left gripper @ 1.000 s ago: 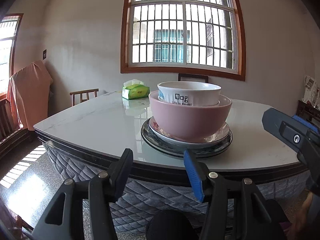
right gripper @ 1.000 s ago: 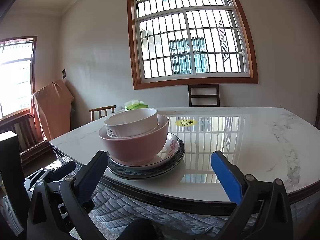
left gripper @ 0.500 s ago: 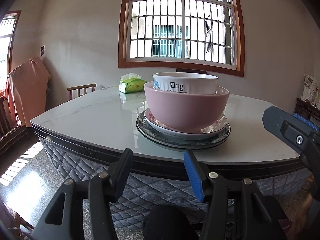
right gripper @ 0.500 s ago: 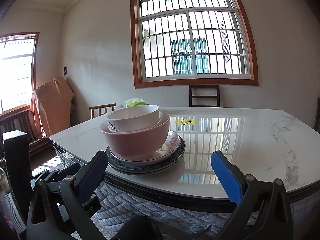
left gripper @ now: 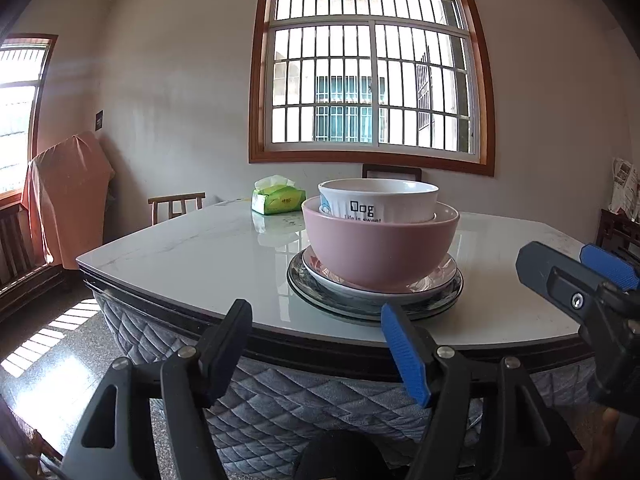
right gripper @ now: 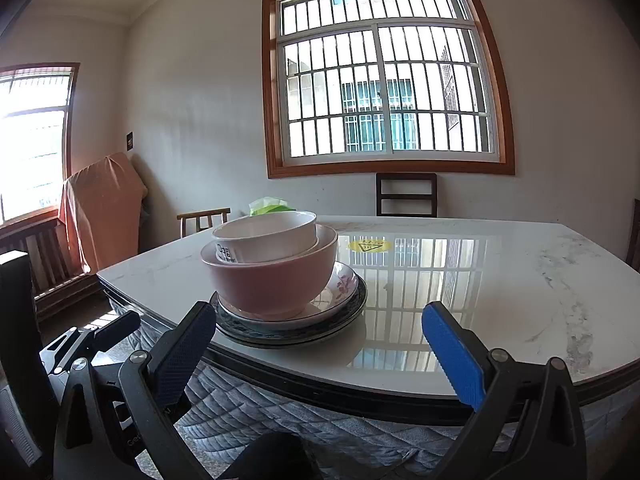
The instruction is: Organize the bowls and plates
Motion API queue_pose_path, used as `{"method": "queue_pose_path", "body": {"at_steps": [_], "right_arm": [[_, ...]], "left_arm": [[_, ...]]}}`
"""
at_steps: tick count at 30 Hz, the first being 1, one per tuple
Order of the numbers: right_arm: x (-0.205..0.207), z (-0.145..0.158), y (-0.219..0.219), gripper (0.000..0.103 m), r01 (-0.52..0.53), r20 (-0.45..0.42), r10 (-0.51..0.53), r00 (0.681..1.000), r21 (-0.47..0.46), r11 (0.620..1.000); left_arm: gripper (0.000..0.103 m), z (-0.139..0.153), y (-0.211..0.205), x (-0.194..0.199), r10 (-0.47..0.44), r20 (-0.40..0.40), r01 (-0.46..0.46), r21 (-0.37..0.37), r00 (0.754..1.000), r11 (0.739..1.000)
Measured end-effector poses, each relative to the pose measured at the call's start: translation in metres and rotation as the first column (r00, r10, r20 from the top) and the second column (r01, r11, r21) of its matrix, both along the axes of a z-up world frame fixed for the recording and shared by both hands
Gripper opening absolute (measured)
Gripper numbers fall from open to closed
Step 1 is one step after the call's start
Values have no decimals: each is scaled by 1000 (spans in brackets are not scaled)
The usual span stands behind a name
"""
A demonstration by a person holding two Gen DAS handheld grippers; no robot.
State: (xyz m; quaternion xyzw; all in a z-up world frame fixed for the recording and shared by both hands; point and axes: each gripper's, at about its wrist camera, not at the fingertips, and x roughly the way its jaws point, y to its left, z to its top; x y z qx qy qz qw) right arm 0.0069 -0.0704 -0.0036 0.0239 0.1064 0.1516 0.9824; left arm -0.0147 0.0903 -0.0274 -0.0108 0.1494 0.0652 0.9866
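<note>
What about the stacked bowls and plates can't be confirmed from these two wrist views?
- Inside of the white ceramic bowl: both views sit too low; its own wall hides any contents.
- Its base: sunk in the pink ceramic bowl.
- Its printed text: cut off by the pink rim in the left view, too small in the right.
- Centre of the white floral plate and the dark-rimmed plate: covered by the stack.
- Green tissue pack: mostly behind the bowls, right view.

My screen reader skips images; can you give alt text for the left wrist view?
A white bowl nests in a pink bowl on two stacked plates near the table edge. The left gripper is opening, empty.
</note>
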Motion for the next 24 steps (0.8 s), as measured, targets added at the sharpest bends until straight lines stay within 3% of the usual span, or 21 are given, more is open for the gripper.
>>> {"method": "queue_pose_path", "body": {"at_steps": [24], "right_arm": [[2,-3,-3,102,2,-16,-2,1000,-10,1000]], "left_arm": [[77,1,-6,-4,-40,-11,40,21,999,999]]}}
